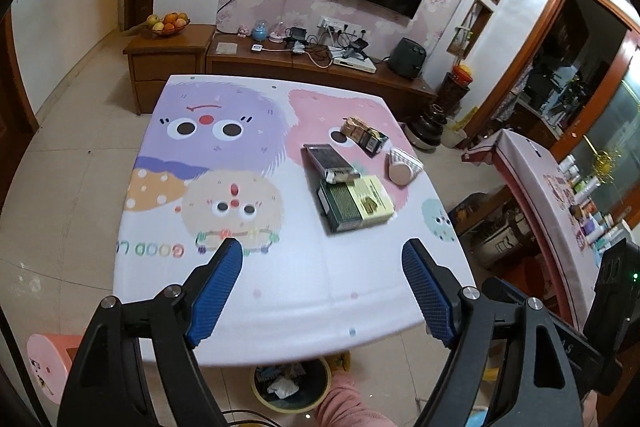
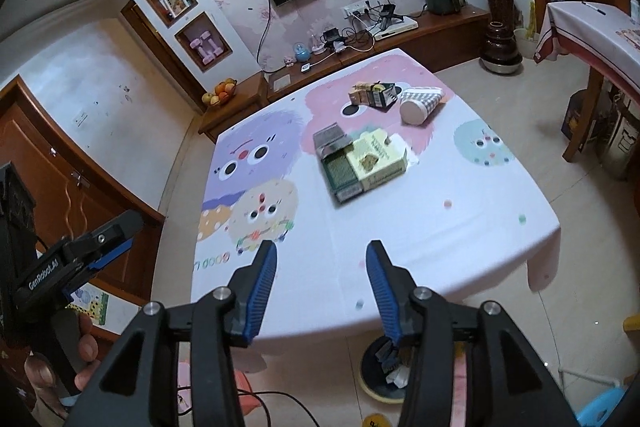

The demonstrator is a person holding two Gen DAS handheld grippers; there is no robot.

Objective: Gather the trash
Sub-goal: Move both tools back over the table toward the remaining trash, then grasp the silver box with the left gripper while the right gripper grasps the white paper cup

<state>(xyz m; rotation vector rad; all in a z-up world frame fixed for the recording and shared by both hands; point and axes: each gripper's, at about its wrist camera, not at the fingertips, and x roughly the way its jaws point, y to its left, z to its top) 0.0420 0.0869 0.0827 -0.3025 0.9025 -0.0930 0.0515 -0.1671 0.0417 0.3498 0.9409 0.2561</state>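
Blue ribbed pads of the left claw (image 1: 322,253) fill the bottom of the left wrist view, spread wide with nothing between them, hanging over the near edge of the bench (image 1: 280,307) with its white cartoon-monster cloth. Right claw (image 2: 322,255) likewise released and empty, over the same near edge.

Trash lies well ahead of both claws, toward the far right part of the bench:
- flat green-and-cream carton (image 1: 356,201) (image 2: 366,159), nearest of the lot
- dark slim box with an open end (image 1: 326,161) (image 2: 330,141), touching the carton's far side
- white paper cup with grey check pattern (image 1: 402,167) (image 2: 420,105), tipped on its side, to the right of the dark box
- crumpled tan-and-black wrapper pile (image 1: 362,133) (image 2: 374,95), farthest away

View differences:
- Left wrist view shows the round yellow-rimmed bin (image 1: 292,383) under the bench edge just below the claw, with paper scraps inside. Right wrist view catches the same bin (image 2: 384,367) partly behind its right finger.
- Right wrist view alone shows the left claw from the side at far left, with the person's left hand (image 2: 86,359) under it.
- Left wrist view alone shows a pink sleeve (image 1: 348,403) at the bottom, beside the bin.
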